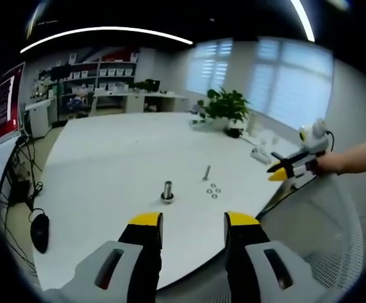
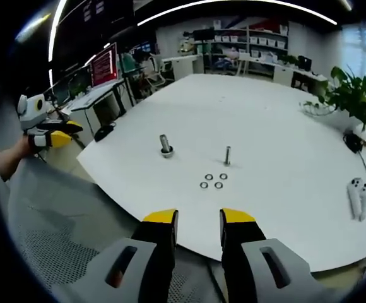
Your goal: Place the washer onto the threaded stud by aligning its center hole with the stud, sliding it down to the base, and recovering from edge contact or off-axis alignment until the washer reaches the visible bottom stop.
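Both grippers are hanging off the near edge of the big white table [image 1: 107, 164], neither one touching anything. In the left gripper view, the left gripper [image 1: 194, 228] is sitting at the bottom of the frame with its yellow-tipped jaws standing wide apart and nothing between them. Just above the gap, near the middle of the frame, the threaded stud [image 1: 167, 191] is standing upright on its base. To its right, a second, slimmer bolt [image 1: 206, 172] is standing up, and the washers [image 1: 213, 190] are lying flat on the table in a small cluster below it. At the right edge of that frame, the right gripper [image 1: 283, 169] is coming in, held by a person's hand [image 1: 327, 163]; from here its jaw state cannot be told.

In the right gripper view, the right gripper [image 2: 198, 226] is showing its jaws spread wide and empty at the bottom. The stud [image 2: 165, 146] is sitting left of centre, the bolt [image 2: 227, 155] to its right, the washers [image 2: 212, 181] below them. The left gripper [image 2: 62, 131] is hovering at the far left. A potted plant [image 2: 353, 95] is standing at the upper right.
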A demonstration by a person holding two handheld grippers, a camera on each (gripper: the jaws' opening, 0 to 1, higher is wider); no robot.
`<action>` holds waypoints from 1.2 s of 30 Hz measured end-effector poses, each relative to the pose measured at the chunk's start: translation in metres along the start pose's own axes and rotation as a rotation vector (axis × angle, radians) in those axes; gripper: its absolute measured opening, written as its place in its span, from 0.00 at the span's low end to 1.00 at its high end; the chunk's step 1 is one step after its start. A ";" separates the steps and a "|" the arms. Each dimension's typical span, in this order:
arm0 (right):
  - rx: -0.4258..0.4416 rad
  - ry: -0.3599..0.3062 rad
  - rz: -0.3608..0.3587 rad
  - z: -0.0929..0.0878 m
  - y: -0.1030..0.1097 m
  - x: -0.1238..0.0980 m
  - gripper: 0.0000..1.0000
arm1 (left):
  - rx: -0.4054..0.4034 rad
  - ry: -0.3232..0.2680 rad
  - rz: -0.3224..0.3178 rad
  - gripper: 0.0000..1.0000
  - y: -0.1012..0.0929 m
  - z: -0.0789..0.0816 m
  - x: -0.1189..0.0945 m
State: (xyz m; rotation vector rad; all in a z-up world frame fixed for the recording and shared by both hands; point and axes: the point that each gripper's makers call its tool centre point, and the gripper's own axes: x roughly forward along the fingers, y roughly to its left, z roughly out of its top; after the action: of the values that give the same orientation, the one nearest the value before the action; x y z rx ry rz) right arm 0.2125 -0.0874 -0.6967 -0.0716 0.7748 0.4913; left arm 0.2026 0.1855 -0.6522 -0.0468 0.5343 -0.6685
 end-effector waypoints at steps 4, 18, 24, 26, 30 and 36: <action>0.008 0.014 -0.001 -0.003 -0.003 0.001 0.29 | 0.009 0.005 0.001 0.37 0.000 -0.001 0.000; -0.144 0.192 0.086 0.005 0.017 0.025 0.33 | 0.005 0.006 0.018 0.37 0.004 -0.002 -0.002; -0.145 0.219 0.094 0.010 0.012 0.057 0.33 | -0.016 0.013 0.023 0.36 0.006 -0.004 -0.002; -0.159 0.270 0.100 0.000 0.012 0.073 0.33 | -0.004 0.021 0.027 0.36 0.005 -0.006 -0.002; -0.223 0.328 0.097 -0.013 0.014 0.093 0.32 | -0.014 0.029 0.029 0.36 0.006 -0.007 -0.001; -0.197 0.338 0.064 -0.020 0.011 0.124 0.28 | -0.018 0.043 0.030 0.37 0.007 -0.010 -0.001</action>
State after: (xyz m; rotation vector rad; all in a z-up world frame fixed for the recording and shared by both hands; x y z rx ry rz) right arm 0.2698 -0.0327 -0.7954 -0.3204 1.0595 0.6251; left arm 0.2007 0.1925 -0.6621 -0.0416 0.5816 -0.6366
